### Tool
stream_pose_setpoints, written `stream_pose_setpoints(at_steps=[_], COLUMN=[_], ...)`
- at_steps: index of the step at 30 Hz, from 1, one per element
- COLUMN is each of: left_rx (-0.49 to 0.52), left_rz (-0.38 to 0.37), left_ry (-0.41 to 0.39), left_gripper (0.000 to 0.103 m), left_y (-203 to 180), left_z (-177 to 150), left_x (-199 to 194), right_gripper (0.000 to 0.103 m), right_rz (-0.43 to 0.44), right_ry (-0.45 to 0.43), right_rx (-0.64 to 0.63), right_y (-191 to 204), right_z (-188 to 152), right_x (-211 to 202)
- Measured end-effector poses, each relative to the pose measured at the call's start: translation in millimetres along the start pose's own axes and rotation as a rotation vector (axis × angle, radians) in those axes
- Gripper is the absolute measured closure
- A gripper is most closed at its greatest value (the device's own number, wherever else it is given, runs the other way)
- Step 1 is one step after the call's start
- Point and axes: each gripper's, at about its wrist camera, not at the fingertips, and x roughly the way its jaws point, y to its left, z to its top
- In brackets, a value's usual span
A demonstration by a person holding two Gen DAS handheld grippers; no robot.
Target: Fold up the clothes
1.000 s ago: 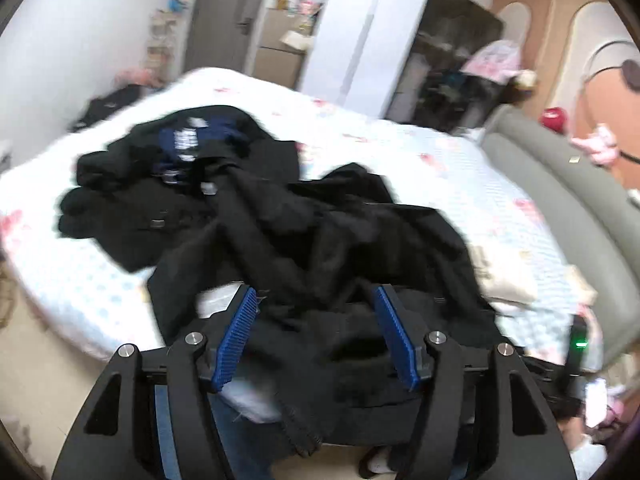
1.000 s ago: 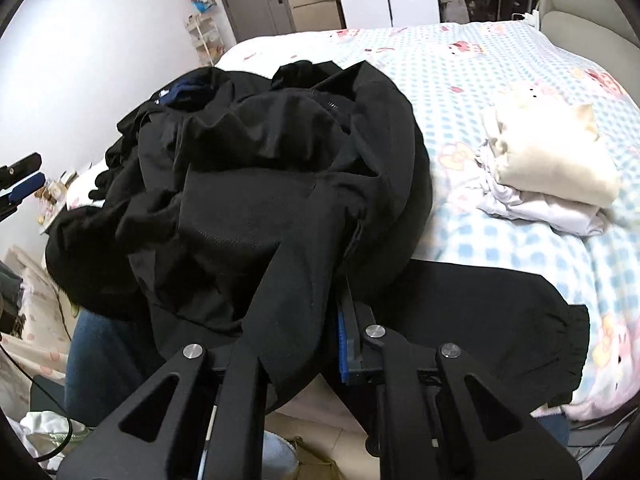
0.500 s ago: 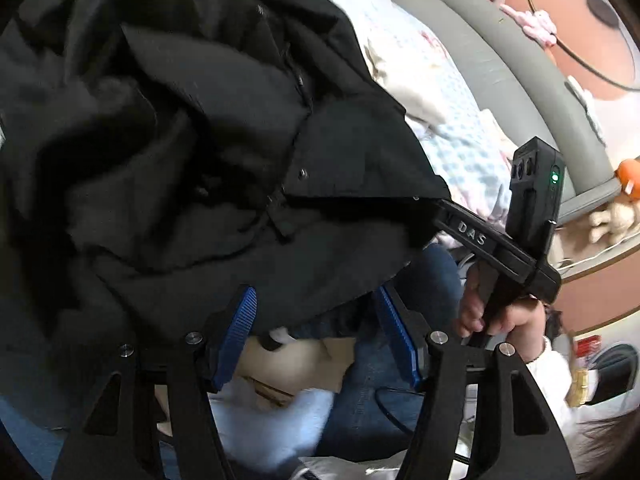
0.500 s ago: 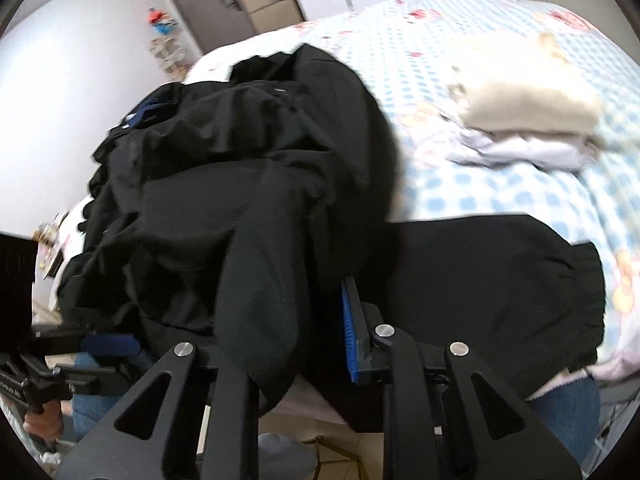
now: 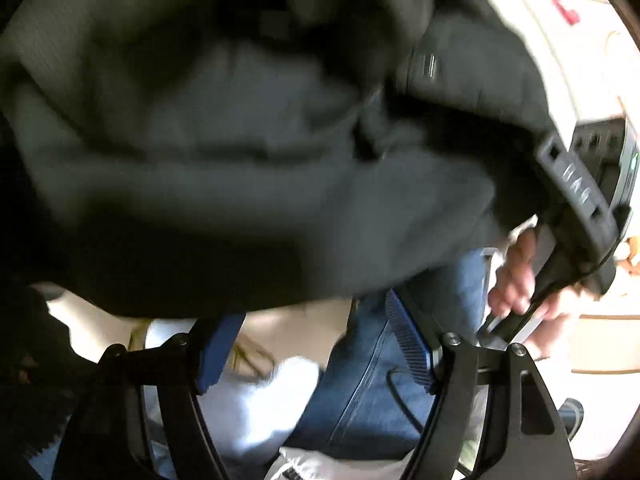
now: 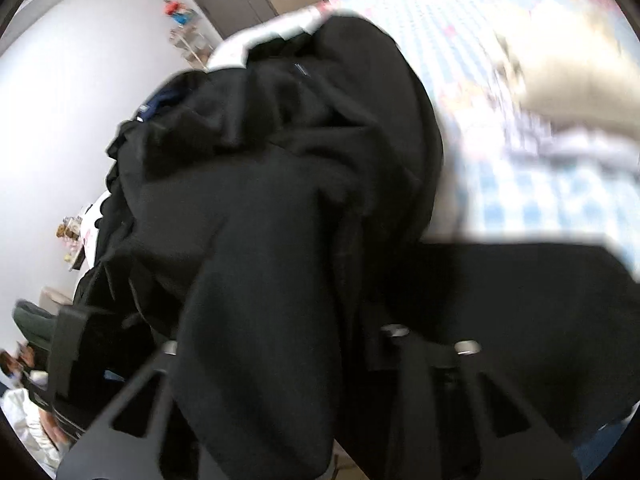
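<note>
A crumpled black garment [image 5: 240, 140] fills the upper left wrist view, its hem hanging over the bed's edge. My left gripper [image 5: 314, 312] sits just under that hem. Its jaws are opening, the blue pads [image 5: 408, 340] stand wide apart, and only the cloth's edge brushes their tips. In the right wrist view the same black garment [image 6: 280, 220] drapes down over my right gripper [image 6: 280, 316] and hides both pads. Those jaws are closing, with a fold of the cloth running between the fingers. The right gripper's body [image 5: 576, 188] shows at the right, held by a hand [image 5: 516, 280].
The bed has a blue checked sheet [image 6: 540, 200]. A stack of folded cream and white clothes [image 6: 580, 72] lies on it at the far right. Another black piece [image 6: 520, 280] lies flat at the bed's near edge. The person's jeans [image 5: 380, 392] are below the left gripper.
The left gripper has dropped from above the pile to under the garment's hanging hem and tilted down. Its pads stand wider. The right gripper shifted a little, cloth still over it.
</note>
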Motion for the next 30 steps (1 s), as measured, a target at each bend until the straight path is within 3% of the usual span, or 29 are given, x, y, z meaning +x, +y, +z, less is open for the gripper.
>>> stream_pose_setpoints(at_steps=[7, 10, 14, 17, 20, 27, 30], left_rx=[-0.113, -0.113, -0.135, -0.122, -0.073, -0.010, -0.004], left_rz=[-0.015, -0.099, -0.207, -0.098, -0.008, 0.024, -0.051], left_ry=[-0.225, -0.347, -0.437, -0.561, -0.649, -0.741, -0.745], left_gripper=[0.034, 0.034, 0.033, 0.034, 0.041, 0.046, 0.046], left_y=[12.0, 8.9, 8.7, -2.7, -16.3, -15.4, 0.7], left_z=[3.8, 0.3, 1.0, -0.7, 2.0, 22.0, 25.0], left_x=[-41.6, -67.4, -90.0, -108.0, -128.5, -192.4, -202.2], right_gripper=[0.097, 0.097, 0.097, 0.097, 0.097, 0.094, 0.090], right_rz=[0.152, 0.183, 0.236, 0.263, 0.259, 0.230, 0.216], right_ry=[-0.165, -0.234, -0.280, -0.288, -0.274, -0.201, -0.164], right_rx=[-0.009, -0.039, -0.061, -0.093, -0.128, -0.096, -0.061], right_y=[29.9, 45.1, 58.3, 66.9, 71.0, 65.3, 61.9], right_z=[23.0, 24.3, 24.8, 20.7, 11.0, -2.0, -11.2], right_x=[-62.6, -90.7, -111.9, -114.3, -107.3, -88.3, -73.8])
